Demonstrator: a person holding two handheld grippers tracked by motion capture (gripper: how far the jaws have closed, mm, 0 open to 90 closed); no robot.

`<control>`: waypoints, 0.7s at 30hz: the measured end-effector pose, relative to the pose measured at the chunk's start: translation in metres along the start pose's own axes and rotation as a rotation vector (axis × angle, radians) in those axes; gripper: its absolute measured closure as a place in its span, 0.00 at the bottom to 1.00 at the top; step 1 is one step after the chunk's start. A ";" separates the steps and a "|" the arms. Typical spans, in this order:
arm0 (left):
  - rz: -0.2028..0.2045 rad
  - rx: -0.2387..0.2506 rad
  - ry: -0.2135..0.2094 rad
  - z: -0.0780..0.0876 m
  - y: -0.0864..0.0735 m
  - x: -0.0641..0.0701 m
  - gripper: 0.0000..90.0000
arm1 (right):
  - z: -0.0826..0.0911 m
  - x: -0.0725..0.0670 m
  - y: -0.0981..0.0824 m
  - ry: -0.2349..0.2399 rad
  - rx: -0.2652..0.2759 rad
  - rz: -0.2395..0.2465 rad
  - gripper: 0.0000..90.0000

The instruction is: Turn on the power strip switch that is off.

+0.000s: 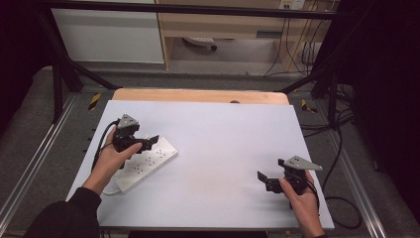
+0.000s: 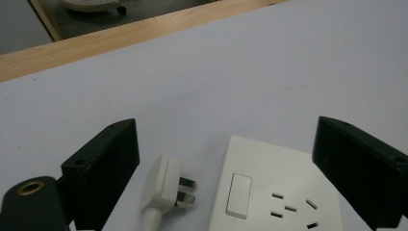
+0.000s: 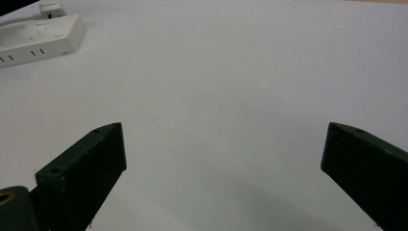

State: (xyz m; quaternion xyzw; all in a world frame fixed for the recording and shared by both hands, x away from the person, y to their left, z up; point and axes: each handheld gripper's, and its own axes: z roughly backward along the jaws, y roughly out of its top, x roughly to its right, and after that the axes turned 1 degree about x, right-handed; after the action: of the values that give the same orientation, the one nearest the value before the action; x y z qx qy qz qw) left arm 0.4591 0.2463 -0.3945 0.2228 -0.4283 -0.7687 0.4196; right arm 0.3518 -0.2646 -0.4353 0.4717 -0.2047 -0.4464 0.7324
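— What do you see from above?

— The left gripper hangs over the far end of a white power strip, its jaws spread wide, holding nothing. The strip lies slantwise on the white table, running back from under the jaws toward the person's left hand. Whether the jaws touch it I cannot tell from here. The right gripper is well apart from the strip, low over bare table, jaws wide too and empty, with the right hand behind it.

— And along the left gripper's own jaws?

— Both black jaws stand far apart. Between them, nearer the right-hand jaw, is the end of the power strip, with a rocker switch and one socket beside it. Just beside the strip, toward the left-hand jaw, lies a white three-pin plug, prongs pointing at the strip but not in it; its cord runs back toward the gripper. Beyond the jaws the table ends in a wooden edge.

— And along the right gripper?

— Jaws wide open again, only bare white table between them. The power strip sits far ahead, off beyond the left-hand jaw, with the plug just behind it.
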 end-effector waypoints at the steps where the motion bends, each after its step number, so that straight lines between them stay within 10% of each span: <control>1: 0.000 0.000 0.001 0.000 0.000 0.000 0.11 | 0.000 0.000 0.000 0.000 0.000 0.001 0.03; 21: -0.022 -0.027 0.006 -0.002 0.001 0.006 0.53 | 0.000 0.000 0.000 0.000 0.001 0.000 0.03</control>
State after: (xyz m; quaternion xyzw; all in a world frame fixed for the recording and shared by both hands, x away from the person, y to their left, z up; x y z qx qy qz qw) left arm 0.4577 0.2402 -0.3944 0.2239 -0.4140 -0.7784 0.4155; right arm 0.3516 -0.2646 -0.4350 0.4721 -0.2051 -0.4463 0.7320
